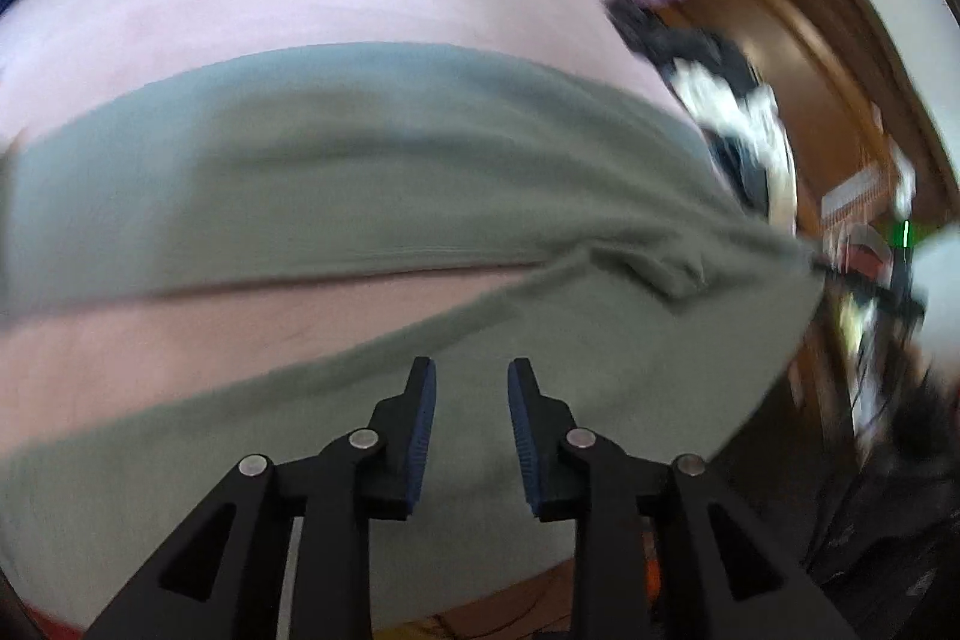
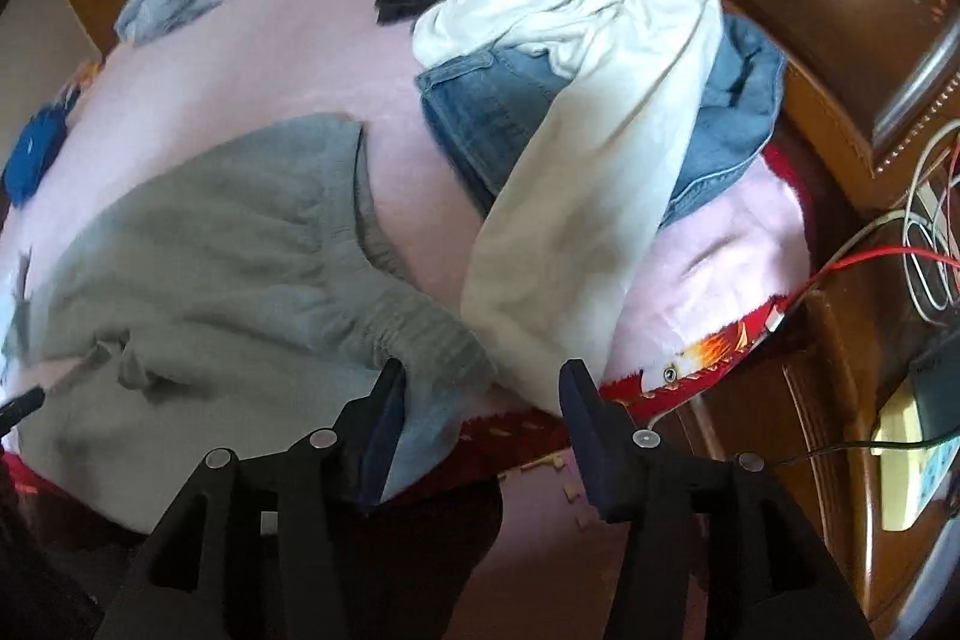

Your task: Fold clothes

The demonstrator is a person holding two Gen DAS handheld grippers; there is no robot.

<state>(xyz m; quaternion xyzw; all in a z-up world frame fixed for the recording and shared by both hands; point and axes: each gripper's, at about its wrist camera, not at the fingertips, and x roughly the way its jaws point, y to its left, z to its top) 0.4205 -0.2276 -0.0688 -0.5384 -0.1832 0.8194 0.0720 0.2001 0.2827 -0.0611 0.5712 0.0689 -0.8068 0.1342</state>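
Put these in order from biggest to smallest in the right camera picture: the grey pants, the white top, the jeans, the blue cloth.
1. grey pants, though they lie nearest the camera
2. white top
3. jeans, partly hidden under the white top, so unsure
4. blue cloth

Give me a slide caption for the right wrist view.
Open right gripper above grey sweatpants spread on a pink bedcover, beside a pile of unfolded clothes.

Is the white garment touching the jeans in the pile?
Touching. The right wrist view shows the white garment draped straight over the jeans, covering their middle with no gap.
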